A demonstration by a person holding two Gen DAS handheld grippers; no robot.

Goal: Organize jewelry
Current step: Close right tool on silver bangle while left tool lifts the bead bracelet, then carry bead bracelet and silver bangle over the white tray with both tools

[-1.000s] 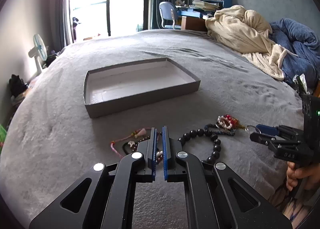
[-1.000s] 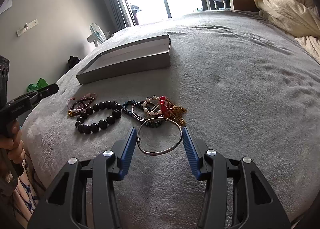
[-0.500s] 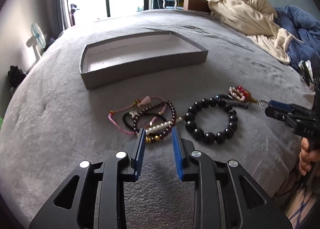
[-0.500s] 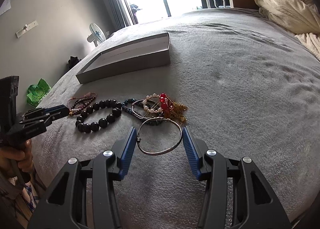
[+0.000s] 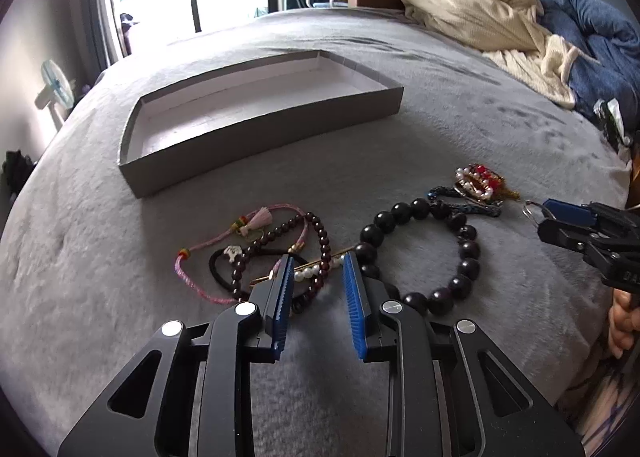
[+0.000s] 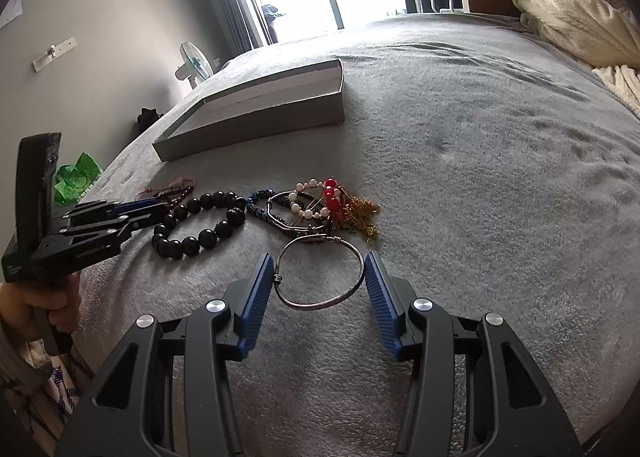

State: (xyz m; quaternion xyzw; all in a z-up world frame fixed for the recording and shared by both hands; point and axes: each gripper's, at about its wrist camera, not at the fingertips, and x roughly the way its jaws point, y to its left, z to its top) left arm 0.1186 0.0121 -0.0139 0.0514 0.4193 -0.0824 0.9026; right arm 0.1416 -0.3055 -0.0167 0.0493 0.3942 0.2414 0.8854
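Note:
Jewelry lies on a grey blanket in front of a shallow grey box, which also shows in the right wrist view. My left gripper is open, its blue pads on either side of a dark red bead bracelet and a small pearl piece. A pink cord bracelet lies to its left, a big black bead bracelet to its right. My right gripper is open around a silver wire bangle. Beyond it lies a pearl, red bead and gold chain tangle.
A cream blanket and a blue blanket are piled at the far right of the bed. A fan stands by the wall on the left. A chair and desk stand near the bright window.
My left gripper has opened from shut and moved down and forward, so its pads now straddle the dark red bracelet. The right gripper has stayed open around the silver bangle.

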